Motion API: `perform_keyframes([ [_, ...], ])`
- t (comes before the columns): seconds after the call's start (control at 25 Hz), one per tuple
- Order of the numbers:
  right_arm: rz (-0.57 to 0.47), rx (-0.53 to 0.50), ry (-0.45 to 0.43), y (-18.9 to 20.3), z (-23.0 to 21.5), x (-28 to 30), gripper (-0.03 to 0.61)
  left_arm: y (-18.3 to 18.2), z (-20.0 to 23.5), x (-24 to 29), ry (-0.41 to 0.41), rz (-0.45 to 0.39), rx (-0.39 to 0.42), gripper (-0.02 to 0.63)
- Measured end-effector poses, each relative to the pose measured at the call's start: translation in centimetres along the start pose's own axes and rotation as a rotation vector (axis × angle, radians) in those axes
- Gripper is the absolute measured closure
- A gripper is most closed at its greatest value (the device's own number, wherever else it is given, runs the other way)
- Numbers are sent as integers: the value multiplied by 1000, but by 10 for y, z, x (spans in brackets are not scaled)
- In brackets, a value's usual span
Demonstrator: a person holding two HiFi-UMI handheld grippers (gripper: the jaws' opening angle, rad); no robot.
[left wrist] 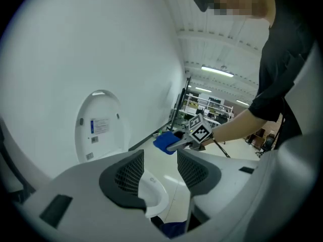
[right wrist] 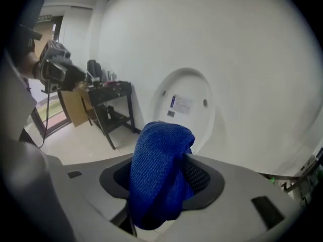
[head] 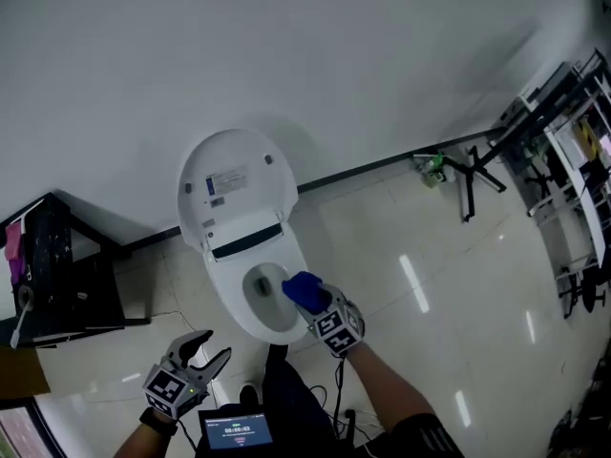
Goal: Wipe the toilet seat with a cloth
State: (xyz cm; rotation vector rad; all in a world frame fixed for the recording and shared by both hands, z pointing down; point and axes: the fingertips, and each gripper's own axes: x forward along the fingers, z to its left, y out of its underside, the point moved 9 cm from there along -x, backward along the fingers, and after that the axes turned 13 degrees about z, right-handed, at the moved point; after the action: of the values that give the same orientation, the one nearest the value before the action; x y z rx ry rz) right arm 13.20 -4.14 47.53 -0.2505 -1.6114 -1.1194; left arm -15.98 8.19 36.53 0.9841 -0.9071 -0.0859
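The white toilet stands against the wall with its lid raised. Its seat rings the bowl below. My right gripper is shut on a bunched blue cloth, held over the right side of the seat; whether the cloth touches it I cannot tell. In the right gripper view the cloth fills the space between the jaws, with the lid behind. My left gripper hangs open and empty in front of the toilet at the lower left. The left gripper view shows the cloth beyond its spread jaws.
A black stand with items is at the left, beside a cardboard box. Black metal racks fill the right edge. A green object and a black frame lie by the wall. A small screen sits at the person's waist.
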Motion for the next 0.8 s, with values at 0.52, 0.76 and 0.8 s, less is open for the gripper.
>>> perform_keyframes([
  [0.52, 398, -534, -98, 46, -84, 336, 327, 49, 95, 171, -21, 153, -312, 405],
  [0.76, 453, -682, -108, 74, -90, 403, 325, 71, 106, 189, -47, 188, -406, 405],
  [0.8, 441, -693, -110, 75, -90, 407, 325, 73, 107, 192, -48, 192, -414, 405],
])
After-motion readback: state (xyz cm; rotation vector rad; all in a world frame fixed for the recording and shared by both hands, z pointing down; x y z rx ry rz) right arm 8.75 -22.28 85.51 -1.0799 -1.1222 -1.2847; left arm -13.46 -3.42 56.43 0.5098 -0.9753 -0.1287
